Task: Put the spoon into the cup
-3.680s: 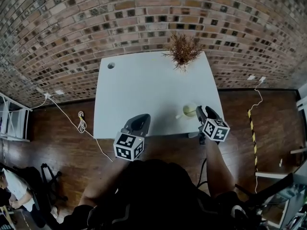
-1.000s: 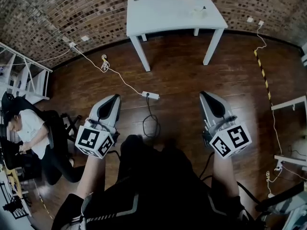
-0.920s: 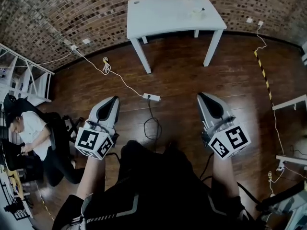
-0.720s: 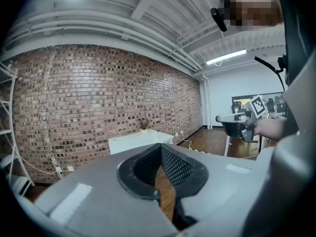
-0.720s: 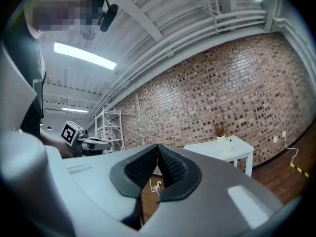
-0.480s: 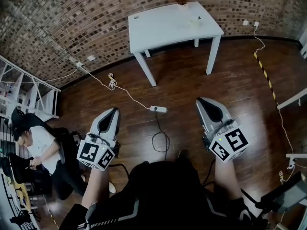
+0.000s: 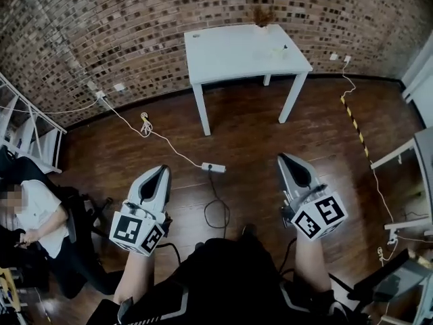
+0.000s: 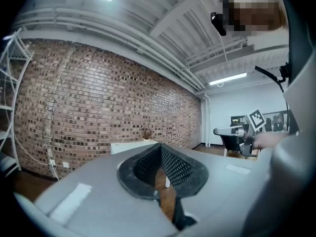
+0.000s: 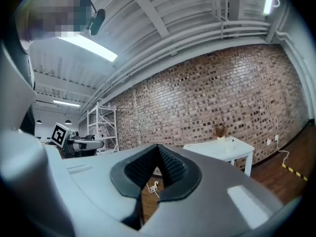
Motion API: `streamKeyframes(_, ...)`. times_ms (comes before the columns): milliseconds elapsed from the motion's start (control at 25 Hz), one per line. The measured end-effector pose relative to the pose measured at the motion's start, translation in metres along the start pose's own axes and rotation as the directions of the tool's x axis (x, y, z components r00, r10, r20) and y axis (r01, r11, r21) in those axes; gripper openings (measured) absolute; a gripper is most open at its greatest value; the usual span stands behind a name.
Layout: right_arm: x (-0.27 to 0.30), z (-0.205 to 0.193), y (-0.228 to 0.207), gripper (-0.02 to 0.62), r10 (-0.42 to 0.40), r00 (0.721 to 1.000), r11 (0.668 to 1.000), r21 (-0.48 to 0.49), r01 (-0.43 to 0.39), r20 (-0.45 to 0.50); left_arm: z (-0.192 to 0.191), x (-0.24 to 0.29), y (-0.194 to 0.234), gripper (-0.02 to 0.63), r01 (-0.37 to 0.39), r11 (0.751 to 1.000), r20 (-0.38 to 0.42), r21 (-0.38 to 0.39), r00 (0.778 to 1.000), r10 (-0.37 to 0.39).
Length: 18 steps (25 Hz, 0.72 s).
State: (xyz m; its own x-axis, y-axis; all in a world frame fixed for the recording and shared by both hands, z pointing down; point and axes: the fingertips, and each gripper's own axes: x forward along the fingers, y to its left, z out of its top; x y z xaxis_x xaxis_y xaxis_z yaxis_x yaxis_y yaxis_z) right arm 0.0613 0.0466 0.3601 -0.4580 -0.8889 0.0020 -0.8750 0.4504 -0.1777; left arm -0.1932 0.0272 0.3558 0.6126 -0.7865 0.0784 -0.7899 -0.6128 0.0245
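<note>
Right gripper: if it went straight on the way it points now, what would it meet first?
Nothing close: the right gripper points level over the floor, so probably the brick wall, just left of the white table; depth is unclear.

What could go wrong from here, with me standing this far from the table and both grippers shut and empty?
1. A power strip and its looped cable lie on the floor between you and the table; walking forward could snag a foot.
2. A seated person is close on your left; swinging the left gripper outward might hit them.
</note>
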Motion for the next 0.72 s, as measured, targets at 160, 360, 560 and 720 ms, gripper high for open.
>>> streamKeyframes(160, 0.014, -0.004, 0.048, 0.007, -0.032, 0.999, 0.999, -0.014, 0.032, -0.010, -0.009, -0.036, 0.029, -0.006, 0.028, 0.999, -0.003, -0.033, 1.000, -0.028)
streamKeyframes(360, 0.023, -0.011, 0.094, 0.006, -0.042, 0.998, 0.999, -0.025, 0.041, -0.041, -0.023, -0.058, 0.050, -0.006, 0.063, 0.995, 0.004, -0.071, 0.998, -0.062)
streamKeyframes(560, 0.029, -0.017, 0.116, 0.006, -0.037, 0.998, 0.999, -0.028, 0.036, -0.044, -0.028, -0.067, 0.059, -0.006, 0.075, 0.994, 0.015, -0.079, 0.997, -0.074)
streamKeyframes(720, 0.024, -0.013, 0.116, 0.006, -0.030, 0.999, 0.999, -0.047, 0.027, -0.046, -0.020, -0.074, 0.050, -0.006, 0.050, 0.995, 0.026, -0.084, 0.999, -0.048)
